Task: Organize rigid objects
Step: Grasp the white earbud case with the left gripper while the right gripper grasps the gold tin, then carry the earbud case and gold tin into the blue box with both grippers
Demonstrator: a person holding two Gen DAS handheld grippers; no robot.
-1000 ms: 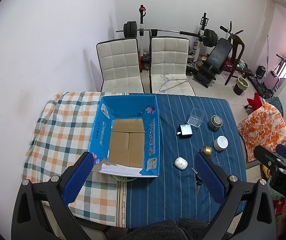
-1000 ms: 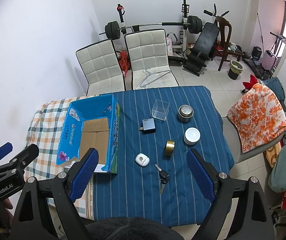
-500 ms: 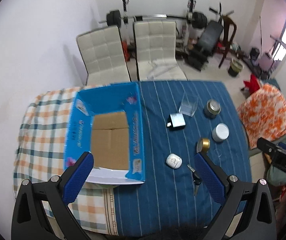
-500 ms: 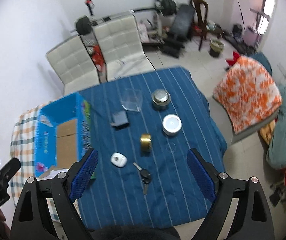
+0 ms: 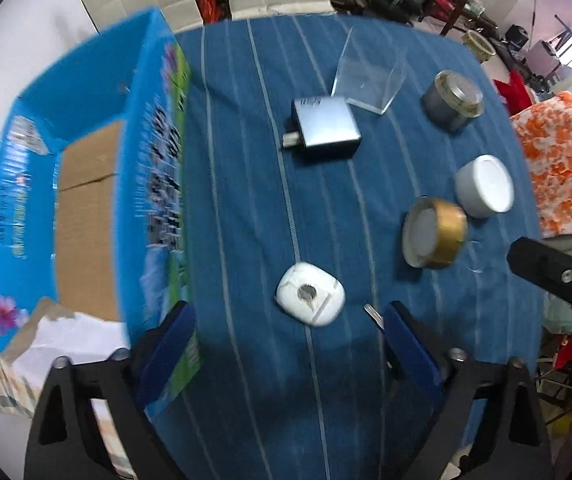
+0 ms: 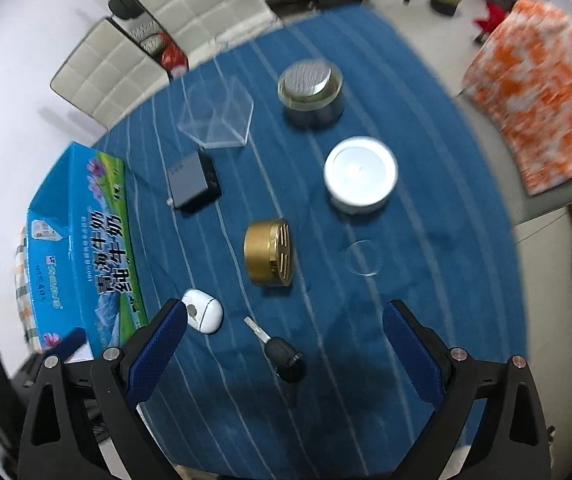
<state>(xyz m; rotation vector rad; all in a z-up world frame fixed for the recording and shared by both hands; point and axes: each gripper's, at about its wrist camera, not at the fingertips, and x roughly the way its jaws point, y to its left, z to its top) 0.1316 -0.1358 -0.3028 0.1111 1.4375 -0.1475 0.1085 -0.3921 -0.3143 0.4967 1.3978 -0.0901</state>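
White rounded plastic earbud case [image 5: 310, 299] on blue striped tablecloth [image 5: 246, 184], just ahead of left gripper [image 5: 288, 330], fingers spread wide, holding nothing. Right gripper [image 6: 284, 334] likewise wide apart, empty, above black car key [image 6: 280, 350]. Gold round tin [image 6: 269, 252] on its side mid-table; white round jar [image 6: 360, 174], grey charger block [image 6: 192, 184], clear plastic box [image 6: 218, 114] beyond. Open blue cardboard carton [image 5: 86, 184] at left.

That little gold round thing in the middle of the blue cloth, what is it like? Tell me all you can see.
The gold tin is a short, shiny, metal-looking cylinder lying on its side on the striped blue tablecloth. One flat face has slotted cut-outs; the opposite face, seen from the left wrist view, looks pale and plain. Nothing touches it besides the cloth; the white round jar sits close by.
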